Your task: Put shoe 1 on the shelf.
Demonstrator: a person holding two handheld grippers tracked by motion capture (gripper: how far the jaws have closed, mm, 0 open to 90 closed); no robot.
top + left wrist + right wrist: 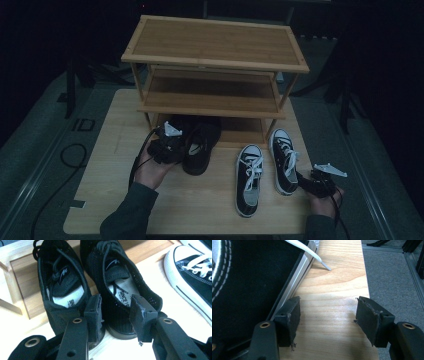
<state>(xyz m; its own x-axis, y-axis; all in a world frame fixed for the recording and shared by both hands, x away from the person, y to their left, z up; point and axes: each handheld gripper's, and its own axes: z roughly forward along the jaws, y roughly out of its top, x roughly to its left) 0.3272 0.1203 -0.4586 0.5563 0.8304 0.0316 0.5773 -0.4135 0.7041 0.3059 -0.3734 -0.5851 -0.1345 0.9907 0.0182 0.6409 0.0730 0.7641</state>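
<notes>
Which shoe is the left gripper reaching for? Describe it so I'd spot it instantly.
Start at the bamboo shoe rack on the wooden table. At its bottom shelf sit two black mesh shoes; the left gripper straddles the heel of the black mesh shoe nearer the white-laced sneakers. Unlike those, it is all black.

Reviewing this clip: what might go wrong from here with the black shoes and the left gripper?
1. The left gripper is open around the heel of one black mesh shoe; the soft heel may fold and slip when squeezed.
2. The second black shoe sits very close alongside, so one jaw may nudge it.
3. The rack's bottom shelf is low; the shoe may catch the middle shelf.
</notes>
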